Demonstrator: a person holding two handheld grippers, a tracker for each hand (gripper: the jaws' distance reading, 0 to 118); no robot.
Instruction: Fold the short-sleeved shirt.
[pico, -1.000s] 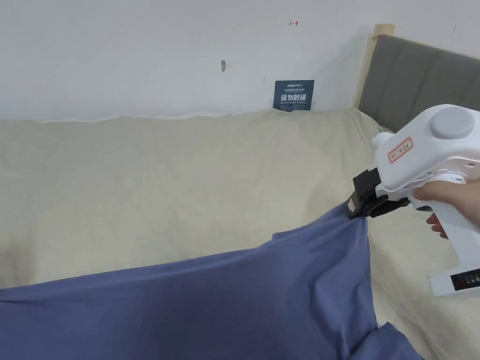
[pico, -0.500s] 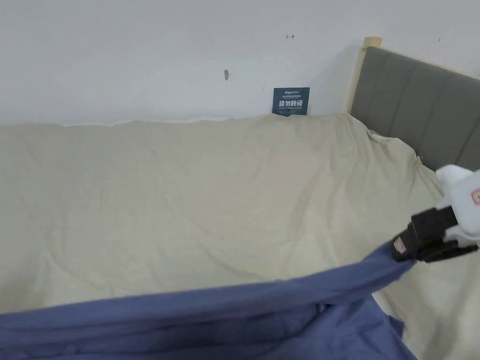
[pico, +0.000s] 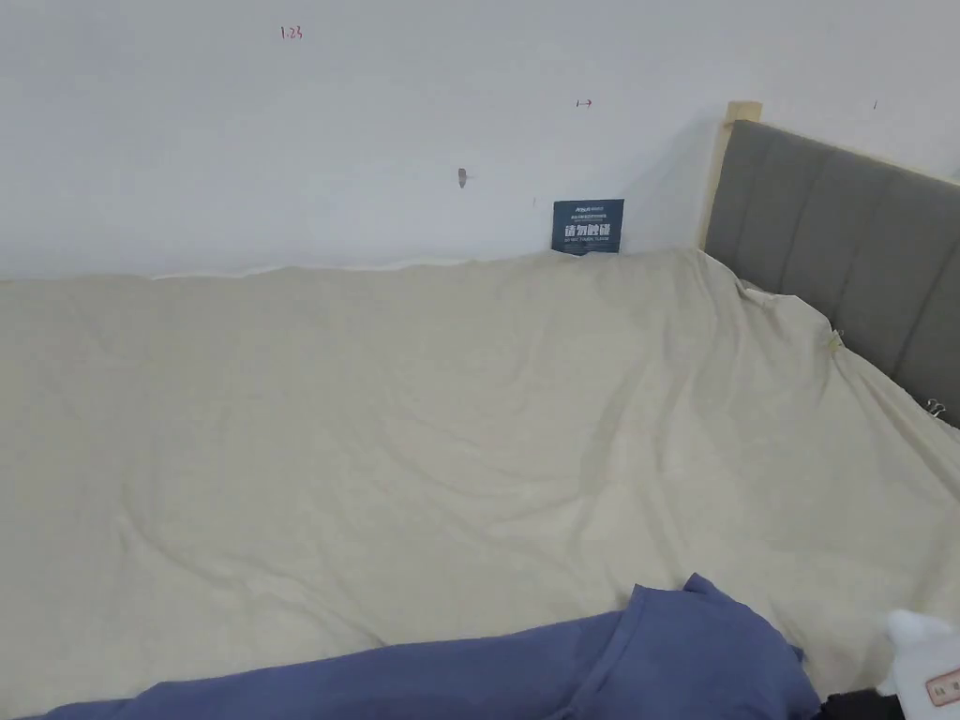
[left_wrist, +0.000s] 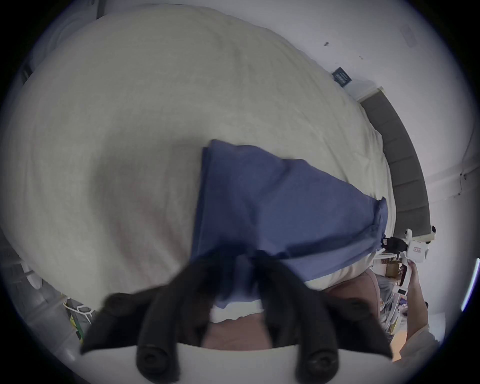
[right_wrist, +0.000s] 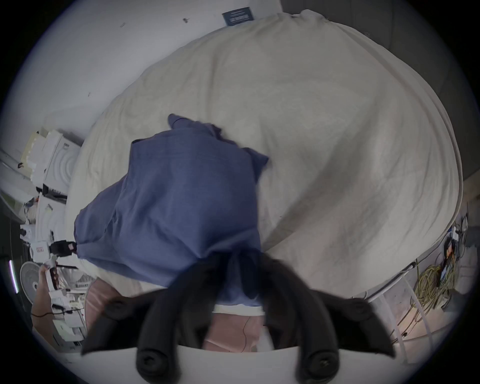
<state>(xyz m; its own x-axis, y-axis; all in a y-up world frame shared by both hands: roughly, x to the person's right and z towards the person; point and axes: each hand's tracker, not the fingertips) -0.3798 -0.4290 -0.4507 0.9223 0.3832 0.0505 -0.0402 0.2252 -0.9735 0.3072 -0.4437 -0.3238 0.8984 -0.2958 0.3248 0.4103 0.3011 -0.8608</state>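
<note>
The blue short-sleeved shirt (pico: 600, 661) lies spread on the near part of the bed, its body flat and a sleeve bunched at the far side (right_wrist: 189, 124). In the left gripper view my left gripper (left_wrist: 242, 259) is shut on the shirt (left_wrist: 272, 202) at its near edge. My right gripper (right_wrist: 239, 257) is pinched on the other near corner of the shirt (right_wrist: 181, 187). The head view catches the right gripper (pico: 844, 705) at the bottom right corner, beside the cloth. Each gripper also appears small in the other's view, the left gripper (right_wrist: 71, 245) and the right gripper (left_wrist: 387, 243), both holding the hem.
A cream sheet (pico: 422, 422) covers the bed, wrinkled, with wide bare room beyond the shirt. A grey headboard (pico: 844, 234) stands at the right and a white wall with a small blue sign (pico: 588, 226) behind. Boxes (right_wrist: 52, 161), a fan (right_wrist: 30, 280) and cables (right_wrist: 428, 283) crowd the floor.
The right gripper has dropped from mid-height to the bottom right corner. The shirt, stretched in the air before, now lies low on the bed. The head camera has also tilted.
</note>
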